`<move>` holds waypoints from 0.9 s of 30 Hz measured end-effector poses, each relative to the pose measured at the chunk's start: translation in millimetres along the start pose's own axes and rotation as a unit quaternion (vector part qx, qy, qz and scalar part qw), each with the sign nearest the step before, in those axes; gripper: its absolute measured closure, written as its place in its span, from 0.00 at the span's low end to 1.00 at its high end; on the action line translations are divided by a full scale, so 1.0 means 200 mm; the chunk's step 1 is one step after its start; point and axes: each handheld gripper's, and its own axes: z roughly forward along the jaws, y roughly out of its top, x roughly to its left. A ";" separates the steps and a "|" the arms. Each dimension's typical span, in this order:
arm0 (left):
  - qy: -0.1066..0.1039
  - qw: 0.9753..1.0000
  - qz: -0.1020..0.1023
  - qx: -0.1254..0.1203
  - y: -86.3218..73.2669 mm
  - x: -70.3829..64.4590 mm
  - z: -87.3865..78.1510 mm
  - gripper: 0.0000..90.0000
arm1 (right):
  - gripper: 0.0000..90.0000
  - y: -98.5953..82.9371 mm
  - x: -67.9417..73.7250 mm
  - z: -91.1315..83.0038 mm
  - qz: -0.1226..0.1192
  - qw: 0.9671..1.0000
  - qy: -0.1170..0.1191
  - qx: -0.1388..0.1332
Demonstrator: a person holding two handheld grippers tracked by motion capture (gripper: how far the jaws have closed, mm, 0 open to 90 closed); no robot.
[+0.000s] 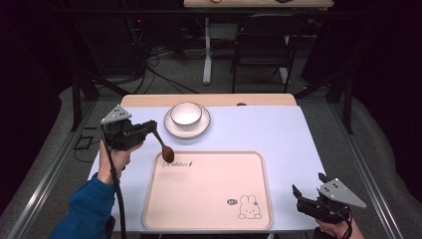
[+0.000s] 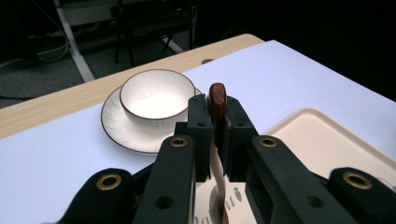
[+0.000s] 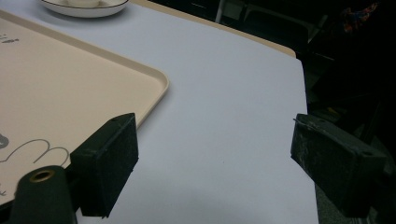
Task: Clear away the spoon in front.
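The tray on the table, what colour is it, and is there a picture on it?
The tray is pale peach-beige, with a small line-drawn rabbit in one corner; the high view shows it best.

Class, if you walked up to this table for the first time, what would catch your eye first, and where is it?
Probably the brown spoon clamped in the left gripper, hanging bowl-down over the far left corner of the beige tray. Next, the white bowl on its saucer just beyond, and the right gripper open at the near right.

Hidden and cut off

My left tool [image 2: 217, 135] covers most of the spoon [image 2: 217, 95]; tray [image 3: 70, 88] lettering is too small to read; the saucer [image 3: 86, 8] is cropped.
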 end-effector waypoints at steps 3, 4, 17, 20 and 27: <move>0.000 1.000 0.001 0.012 0.00 -0.01 0.00 0.93 | 0.16 0.00 0.00 0.00 0.000 1.000 0.000 0.000; 0.000 1.000 0.000 0.015 -0.01 -0.01 0.00 0.93 | 0.16 0.00 0.00 0.00 0.000 1.000 0.000 0.000; -0.032 0.996 0.001 0.083 -0.06 -0.02 0.03 0.93 | 0.16 0.00 0.00 0.00 -0.001 1.000 0.000 0.000; -0.034 0.995 0.002 0.093 -0.06 -0.02 0.04 0.93 | 0.16 0.00 0.00 0.00 0.000 1.000 0.000 0.001; -0.030 0.994 -0.002 0.109 -0.10 0.00 0.10 0.93 | 0.16 0.00 0.00 0.00 -0.001 1.000 0.000 0.001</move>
